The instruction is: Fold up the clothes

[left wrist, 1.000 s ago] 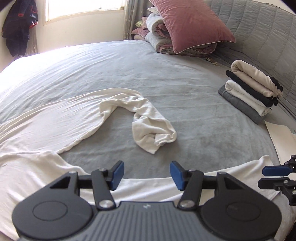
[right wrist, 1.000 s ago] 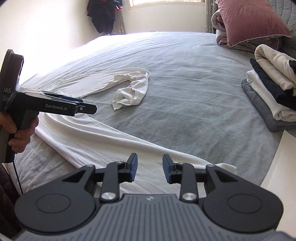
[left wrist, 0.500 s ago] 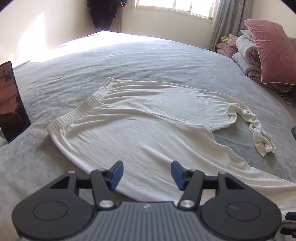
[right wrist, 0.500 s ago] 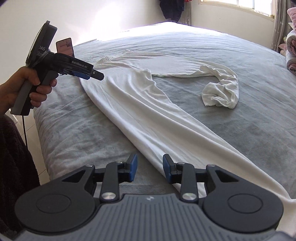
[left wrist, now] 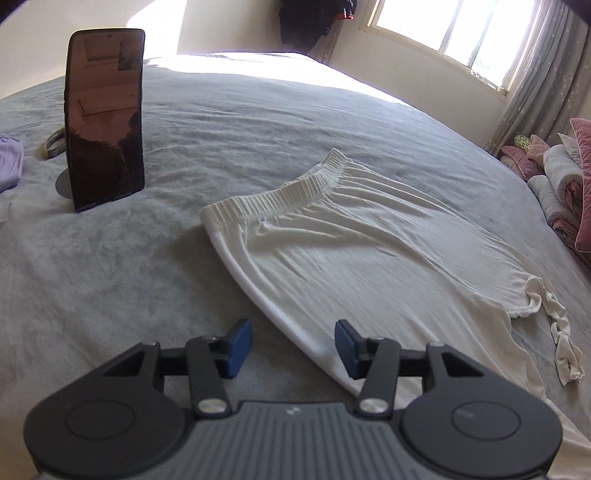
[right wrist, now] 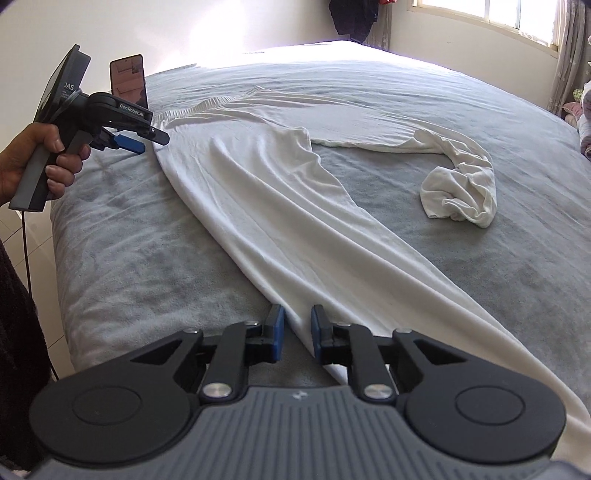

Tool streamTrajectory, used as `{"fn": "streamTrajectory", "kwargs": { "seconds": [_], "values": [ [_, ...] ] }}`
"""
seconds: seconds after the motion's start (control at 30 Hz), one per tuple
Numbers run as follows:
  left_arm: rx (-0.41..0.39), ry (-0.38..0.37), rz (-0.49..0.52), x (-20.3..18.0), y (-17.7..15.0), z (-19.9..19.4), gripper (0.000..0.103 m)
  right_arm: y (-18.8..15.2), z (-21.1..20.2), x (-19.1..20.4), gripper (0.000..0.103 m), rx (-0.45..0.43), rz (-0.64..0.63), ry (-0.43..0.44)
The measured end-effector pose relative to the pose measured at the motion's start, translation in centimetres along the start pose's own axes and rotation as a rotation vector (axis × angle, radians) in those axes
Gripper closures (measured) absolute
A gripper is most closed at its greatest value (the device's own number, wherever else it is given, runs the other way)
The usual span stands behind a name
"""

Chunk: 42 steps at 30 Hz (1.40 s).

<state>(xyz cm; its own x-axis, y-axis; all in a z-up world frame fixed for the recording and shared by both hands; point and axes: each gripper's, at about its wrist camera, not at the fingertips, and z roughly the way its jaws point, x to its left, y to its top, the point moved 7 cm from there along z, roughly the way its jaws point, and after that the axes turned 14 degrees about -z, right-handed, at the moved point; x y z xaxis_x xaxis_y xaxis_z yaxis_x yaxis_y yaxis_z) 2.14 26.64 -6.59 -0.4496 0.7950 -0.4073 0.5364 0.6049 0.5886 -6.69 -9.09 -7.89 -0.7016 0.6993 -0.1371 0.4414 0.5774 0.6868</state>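
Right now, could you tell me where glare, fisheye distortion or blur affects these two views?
Left wrist view: the window is blown out, and sunlight washes out the far edge of the grey bed; the bed bulges from the fisheye; the white trousers are slightly soft. Right wrist view: glare bleaches the wall and the bed's far corner; corners vignette dark; the trousers' folds stay crisp.

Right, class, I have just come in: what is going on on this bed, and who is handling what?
A person is folding clothes with a handheld gripper in each hand. White trousers lie spread across the grey bed, one leg bunched at its end. The right gripper is closing its jaws at the near edge of the fabric. The left gripper, also closing, sits at the same edge nearer the waistband, pads not yet pressing. A phone stands propped nearby.
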Motion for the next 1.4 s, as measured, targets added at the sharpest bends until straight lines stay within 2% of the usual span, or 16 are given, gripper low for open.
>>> {"fn": "streamTrajectory", "kwargs": {
  "seconds": [0.03,0.07,0.13,0.23,0.5,0.73,0.83,0.9,0.93,0.97,1.0,1.03,1.07,1.1,1.2,1.4],
  "values": [
    [0.005,-0.010,0.002,-0.2,-0.1,0.1,0.062,0.0,-0.1,-0.1,0.101,0.000,0.007,-0.003],
    [0.010,-0.018,0.003,-0.4,-0.2,0.2,0.072,0.1,-0.2,-0.2,0.101,-0.001,0.016,-0.002],
    [0.013,-0.020,0.004,-0.5,-0.3,0.2,0.086,0.2,-0.5,-0.2,0.101,-0.005,0.023,0.013],
    [0.019,-0.034,-0.004,-0.6,-0.3,0.1,0.096,0.3,-1.3,0.0,0.101,-0.021,0.028,0.040],
    [-0.009,-0.011,0.026,-0.4,0.2,-1.2,0.103,0.9,-3.4,0.5,0.101,-0.070,0.036,0.136],
    [0.030,0.070,0.102,0.1,-0.4,-1.1,0.103,0.1,-2.3,1.8,0.101,-0.001,-0.014,0.187],
    [0.033,0.104,0.154,-0.1,-1.0,-0.5,0.102,-0.5,-1.0,2.3,0.100,0.047,-0.027,0.176],
    [0.014,0.121,0.190,-0.5,-1.0,-0.8,0.099,-0.5,-1.0,2.4,0.098,0.040,-0.023,0.164],
    [0.002,0.131,0.204,-0.7,-1.0,-1.0,0.089,-0.3,-1.2,2.3,0.090,0.028,-0.021,0.162],
    [-0.010,0.139,0.217,-0.8,-0.9,-1.3,0.073,-0.2,-1.5,2.1,0.088,0.017,-0.017,0.151],
    [-0.032,0.140,0.227,-1.0,-0.8,-1.7,0.065,-0.2,-1.8,1.8,0.086,0.010,-0.015,0.141],
    [-0.056,0.138,0.235,-1.2,-0.6,-2.2,0.059,-0.2,-2.0,1.5,0.076,0.005,-0.011,0.130],
    [-0.077,0.134,0.245,-1.5,-0.4,-2.7,0.059,-0.3,-2.2,0.9,0.056,-0.002,-0.002,0.106],
    [-0.098,0.129,0.256,-1.8,-0.2,-3.1,0.058,-0.4,-2.5,0.3,0.050,-0.008,0.008,0.081],
    [-0.139,0.085,0.279,-2.9,0.0,-4.2,0.056,-1.2,-3.5,-2.2,0.049,-0.018,0.053,-0.011],
    [-0.105,-0.052,0.372,-6.6,-2.3,-4.3,0.054,-5.0,-6.1,-8.7,0.049,0.007,0.233,-0.239]
  ]
}}
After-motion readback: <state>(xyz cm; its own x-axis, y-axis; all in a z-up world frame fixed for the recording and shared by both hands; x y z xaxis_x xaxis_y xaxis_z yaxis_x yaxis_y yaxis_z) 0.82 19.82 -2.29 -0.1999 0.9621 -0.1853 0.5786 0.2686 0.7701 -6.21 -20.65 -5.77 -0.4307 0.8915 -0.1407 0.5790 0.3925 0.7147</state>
